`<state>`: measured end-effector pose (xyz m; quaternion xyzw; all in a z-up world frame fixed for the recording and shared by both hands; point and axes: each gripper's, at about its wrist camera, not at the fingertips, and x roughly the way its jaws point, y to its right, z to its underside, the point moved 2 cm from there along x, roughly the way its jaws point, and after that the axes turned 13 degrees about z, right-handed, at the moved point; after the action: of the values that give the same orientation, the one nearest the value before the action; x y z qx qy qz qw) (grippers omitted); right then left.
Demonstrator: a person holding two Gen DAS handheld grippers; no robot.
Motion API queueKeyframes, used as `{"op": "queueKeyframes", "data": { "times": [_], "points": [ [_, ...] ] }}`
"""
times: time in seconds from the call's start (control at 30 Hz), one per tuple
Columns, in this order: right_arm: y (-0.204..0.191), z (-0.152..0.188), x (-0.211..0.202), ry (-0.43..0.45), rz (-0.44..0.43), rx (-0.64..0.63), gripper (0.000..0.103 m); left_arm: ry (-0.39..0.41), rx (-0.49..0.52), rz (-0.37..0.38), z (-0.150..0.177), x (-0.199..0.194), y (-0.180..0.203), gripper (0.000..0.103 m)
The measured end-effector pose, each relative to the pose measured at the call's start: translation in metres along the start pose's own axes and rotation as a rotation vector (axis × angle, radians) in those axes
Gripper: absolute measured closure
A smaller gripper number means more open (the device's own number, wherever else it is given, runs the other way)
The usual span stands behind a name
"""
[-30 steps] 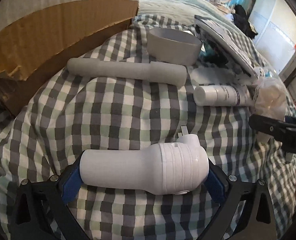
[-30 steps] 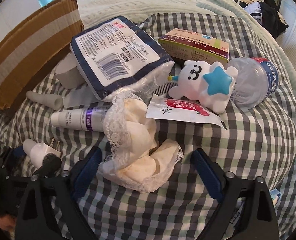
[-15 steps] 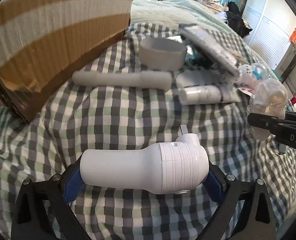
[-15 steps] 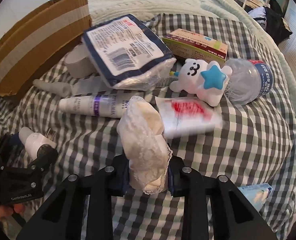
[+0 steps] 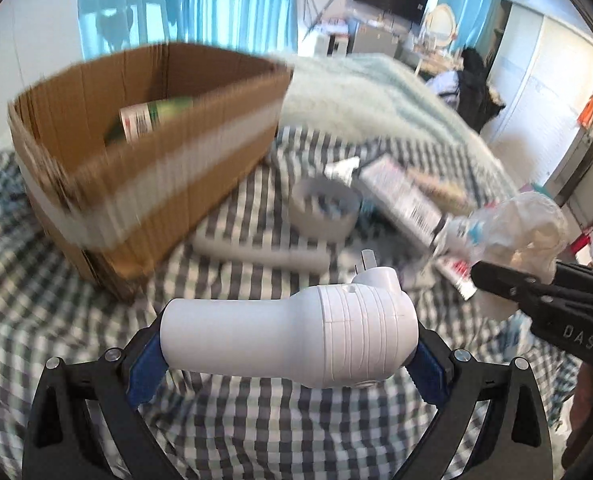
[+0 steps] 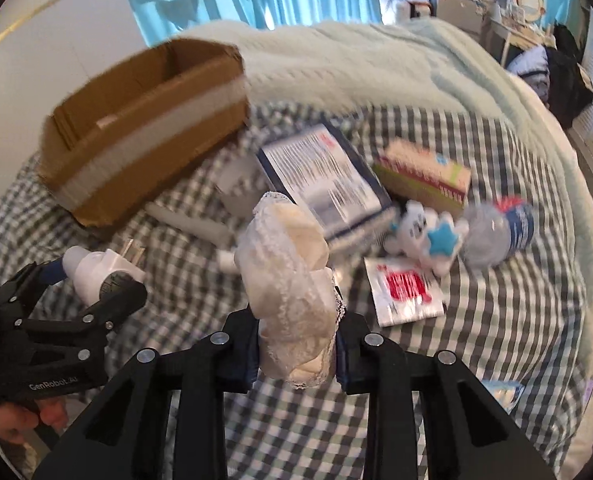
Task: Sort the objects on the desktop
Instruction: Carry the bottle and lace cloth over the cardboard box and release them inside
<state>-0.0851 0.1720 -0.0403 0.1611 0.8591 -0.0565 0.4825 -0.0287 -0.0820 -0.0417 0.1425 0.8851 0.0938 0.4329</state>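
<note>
My left gripper [image 5: 288,354] is shut on a white plug-in device [image 5: 292,338] with metal prongs, held crosswise above the checked cloth; it also shows at the left of the right wrist view as the left gripper [image 6: 92,280]. My right gripper [image 6: 296,350] is shut on a cream lace-trimmed bundle [image 6: 288,280], lifted off the cloth. In the left wrist view that bundle [image 5: 536,232] sits in the right gripper's black fingers [image 5: 536,292] at the right edge. An open cardboard box [image 5: 136,168] stands at the back left, with a green bottle [image 5: 152,116] inside.
On the checked cloth [image 6: 496,340] lie a white roll [image 5: 324,208], a white tube [image 5: 264,254], a blue-edged packet [image 6: 324,176], a carton [image 6: 424,176], a bear toy [image 6: 428,236], a plastic bottle [image 6: 500,232] and a red sachet [image 6: 404,292]. A pale green blanket [image 6: 376,68] lies behind.
The right gripper closed on the lace bundle and lifted it. Both grippers rose and tilted up, so the open box top and the room behind came into view.
</note>
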Motion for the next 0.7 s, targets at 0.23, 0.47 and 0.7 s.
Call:
{"op": "queueKeyframes", "data": {
  "times": [0.23, 0.47, 0.7],
  "points": [
    [0.001, -0.033, -0.033, 0.071, -0.036, -0.003, 0.075, 0.112, 0.013, 0.032, -0.051, -0.033, 0.002, 0.003],
    [-0.013, -0.072, -0.055, 0.142, -0.064, -0.042, 0.075, 0.194, -0.03, 0.009, -0.098, -0.062, -0.022, 0.003],
    [-0.046, -0.106, -0.067, 0.195, -0.103, -0.119, 0.075, 0.269, -0.096, -0.076, -0.13, -0.088, -0.066, 0.003]
  ]
}}
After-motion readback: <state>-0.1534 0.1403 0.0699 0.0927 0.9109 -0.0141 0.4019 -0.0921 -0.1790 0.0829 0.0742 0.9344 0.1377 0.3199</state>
